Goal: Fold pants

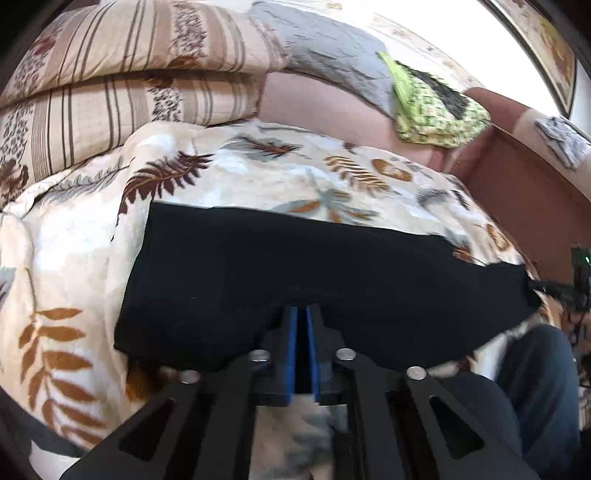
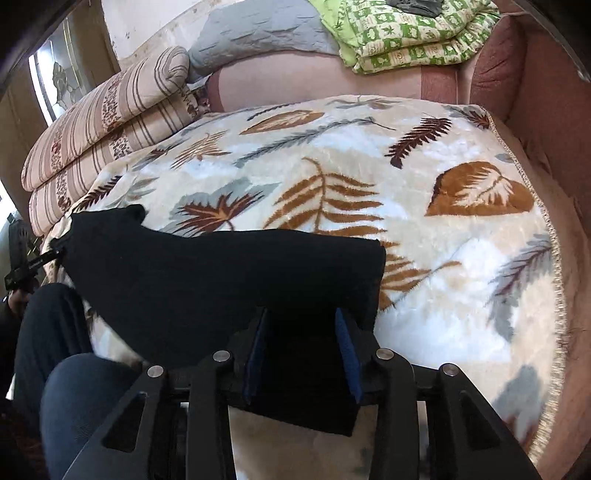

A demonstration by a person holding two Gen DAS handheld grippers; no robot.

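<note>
We see the pants (image 1: 258,266) lying across the near edge of the blanket (image 2: 424,258), with stacked cushions (image 1: 110,92) behind left and a folded quilt (image 2: 406,33) behind right.

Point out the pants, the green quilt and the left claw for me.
pants (image 1: 229,273), left wrist view, middle of the black cloth
green quilt (image 2: 406,40), right wrist view, folded top
left claw (image 1: 303,312), left wrist view, between the fingertips

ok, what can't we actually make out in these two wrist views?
- Left wrist: whether the left gripper really pinches the black fabric pants; its near-closed fingers meet the dark cloth and hide the contact.
- Right wrist: the right gripper stands open, but the pants' near edge between its fingers is black on black.
- Both views: the pants' fold layers are unreadable.
- Left wrist: the green checked folded quilt is motion-blurred.
</note>
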